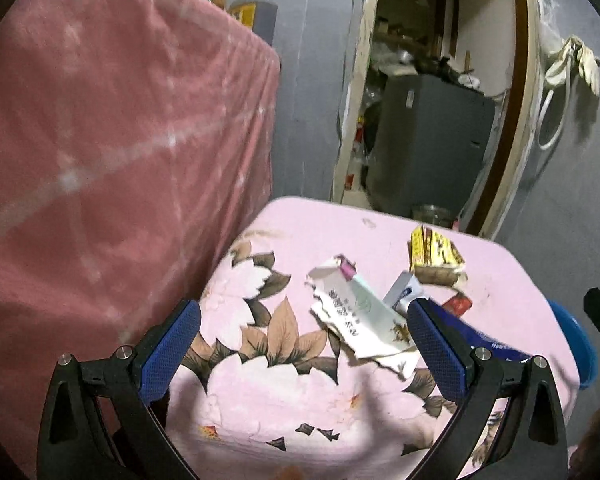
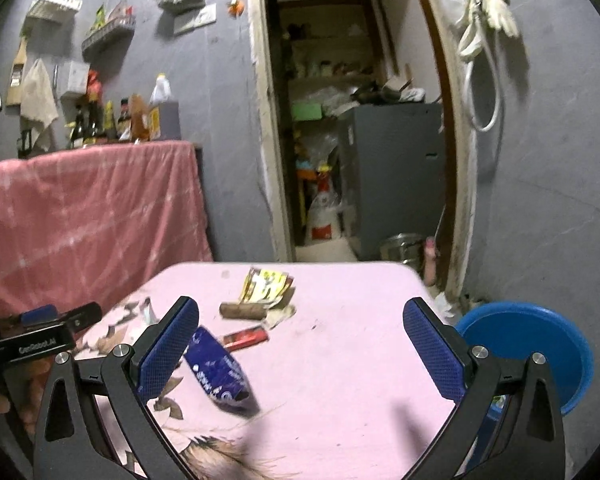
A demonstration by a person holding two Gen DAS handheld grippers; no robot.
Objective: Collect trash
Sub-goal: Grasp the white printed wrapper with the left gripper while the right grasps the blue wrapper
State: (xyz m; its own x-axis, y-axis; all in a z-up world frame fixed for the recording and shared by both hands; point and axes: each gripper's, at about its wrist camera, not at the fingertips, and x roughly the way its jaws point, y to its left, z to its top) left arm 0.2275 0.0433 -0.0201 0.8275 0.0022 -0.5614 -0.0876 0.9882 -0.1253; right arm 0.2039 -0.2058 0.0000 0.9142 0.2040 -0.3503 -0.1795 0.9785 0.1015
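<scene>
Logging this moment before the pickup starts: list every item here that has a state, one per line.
left gripper: jaws open, holding nothing
right gripper: jaws open, holding nothing
torn white paper: crumpled, lying on the table
blue packet: lying flat, uncollected
yellow wrapper: crumpled, lying on the table
blue basin: beside the table

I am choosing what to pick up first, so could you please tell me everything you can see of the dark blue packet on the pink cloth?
The dark blue packet looks like a glossy, crumpled plastic wrapper with white print, too blurred to read. It lies flat and slanted on the pink flowered cloth, just beyond the inner finger of the open right gripper, and whether they touch cannot be told. A small red wrapper lies close behind it. In the left wrist view a finger hides most of it.
</scene>
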